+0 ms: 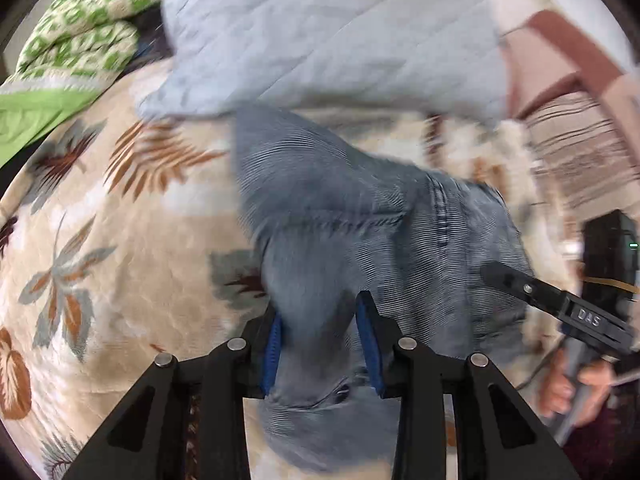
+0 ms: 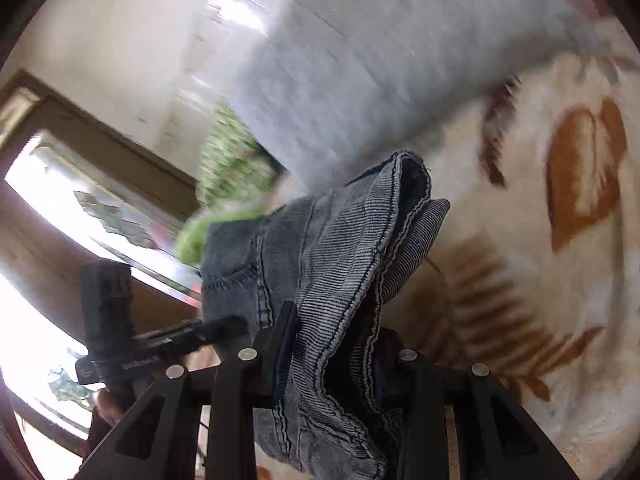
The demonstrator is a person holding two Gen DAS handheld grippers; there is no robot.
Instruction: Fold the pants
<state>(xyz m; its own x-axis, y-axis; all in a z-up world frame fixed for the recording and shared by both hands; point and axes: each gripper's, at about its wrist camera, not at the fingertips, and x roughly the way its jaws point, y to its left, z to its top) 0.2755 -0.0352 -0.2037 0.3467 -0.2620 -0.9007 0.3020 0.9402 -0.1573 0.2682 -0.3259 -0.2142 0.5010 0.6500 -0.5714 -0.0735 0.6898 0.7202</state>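
Both grippers clamped on pants point(image 1: 352, 216), held up above leaf-print blanket point(image 1: 120, 280), prob. to carry one end over for a fold. Left gripper point(image 1: 322, 344) pinches denim w/ blue pads; right gripper point(image 2: 336, 364) grips bunched edge. Blurry.

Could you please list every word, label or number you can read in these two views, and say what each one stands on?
"DAS": white letters on the black body of the right claw, seen from the left wrist view.
Pale lettering on the black body of the left claw, in the right wrist view: too blurred to read.
Nothing legible on the jeans.
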